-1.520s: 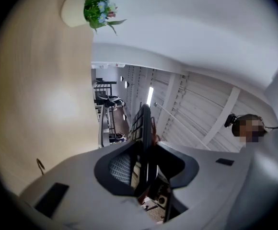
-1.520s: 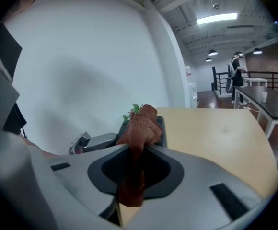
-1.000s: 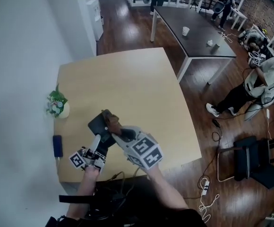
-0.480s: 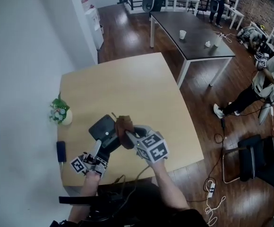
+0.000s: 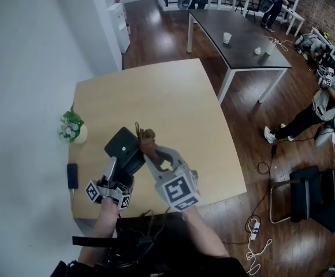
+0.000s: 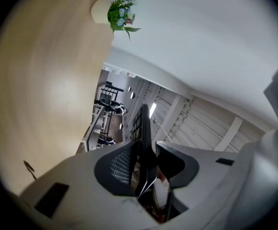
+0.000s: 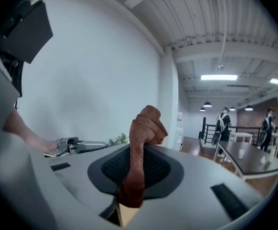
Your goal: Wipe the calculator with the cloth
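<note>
A black calculator [image 5: 123, 148] is held above the light wooden table [image 5: 167, 97] near its front left. My left gripper [image 5: 117, 167] is shut on its near end. In the left gripper view the calculator [image 6: 143, 138] stands edge-on between the jaws of the left gripper [image 6: 147, 164]. My right gripper [image 5: 151, 150] is shut on a bunched brown cloth [image 5: 145, 137], which sits at the calculator's right edge. In the right gripper view the cloth [image 7: 142, 138] sticks up from between the pads of the right gripper [image 7: 138, 159]; the left gripper [image 7: 75, 145] shows behind it.
A small pot of flowers [image 5: 71, 128] and a dark blue object [image 5: 71, 176] sit at the table's left edge, against a white wall. A dark table [image 5: 237, 39] with cups stands further back. People and chairs are off to the right, cables lie on the floor.
The right gripper has rolled and lifted a little, and the cloth has moved up along the calculator's right edge. The left gripper has rolled, turning the calculator.
</note>
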`<act>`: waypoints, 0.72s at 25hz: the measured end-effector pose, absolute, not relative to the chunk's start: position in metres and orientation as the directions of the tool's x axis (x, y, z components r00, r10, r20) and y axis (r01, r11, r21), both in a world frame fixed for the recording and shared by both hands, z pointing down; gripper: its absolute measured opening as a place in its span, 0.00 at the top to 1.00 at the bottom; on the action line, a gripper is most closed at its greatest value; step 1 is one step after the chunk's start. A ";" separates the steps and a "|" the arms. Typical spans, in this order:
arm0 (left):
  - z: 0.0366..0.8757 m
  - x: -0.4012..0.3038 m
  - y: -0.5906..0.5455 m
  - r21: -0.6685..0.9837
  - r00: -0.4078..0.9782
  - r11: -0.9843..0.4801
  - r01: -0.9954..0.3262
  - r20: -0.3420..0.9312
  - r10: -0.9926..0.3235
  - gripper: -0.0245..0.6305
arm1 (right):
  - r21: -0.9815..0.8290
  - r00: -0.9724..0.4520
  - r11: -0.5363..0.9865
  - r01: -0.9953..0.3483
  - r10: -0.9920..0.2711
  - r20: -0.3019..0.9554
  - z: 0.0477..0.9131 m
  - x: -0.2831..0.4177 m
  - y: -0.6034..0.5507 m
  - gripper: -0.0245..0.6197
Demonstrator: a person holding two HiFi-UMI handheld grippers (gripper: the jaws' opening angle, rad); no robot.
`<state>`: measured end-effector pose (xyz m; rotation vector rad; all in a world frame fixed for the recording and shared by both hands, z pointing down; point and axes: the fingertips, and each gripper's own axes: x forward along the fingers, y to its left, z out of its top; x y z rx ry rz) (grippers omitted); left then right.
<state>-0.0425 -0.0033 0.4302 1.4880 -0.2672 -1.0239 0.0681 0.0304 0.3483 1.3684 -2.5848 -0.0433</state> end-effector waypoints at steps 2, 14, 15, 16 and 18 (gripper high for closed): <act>0.423 -0.035 -0.002 0.887 0.576 -0.235 0.399 -0.441 -0.688 0.79 | 0.194 -0.577 0.620 -0.760 -0.782 0.236 0.361 0.043 0.032 0.86; 0.407 -0.036 0.001 0.860 0.530 -0.302 0.411 -0.495 -0.688 0.79 | 0.129 -0.660 0.819 -0.559 -0.534 0.528 0.457 0.019 0.111 0.86; 0.407 -0.037 0.000 0.861 0.533 -0.308 0.405 -0.496 -0.685 0.78 | 0.088 -0.652 0.806 -0.585 -0.532 0.540 0.464 0.031 0.113 0.86; 0.406 -0.038 0.000 0.861 0.535 -0.313 0.400 -0.497 -0.683 0.78 | 0.033 -0.652 0.780 -0.624 -0.544 0.527 0.463 0.045 0.111 0.86; 0.405 -0.042 -0.001 0.861 0.533 -0.319 0.395 -0.498 -0.684 0.78 | -0.083 -0.648 0.691 -0.718 -0.620 0.442 0.443 0.076 0.096 0.86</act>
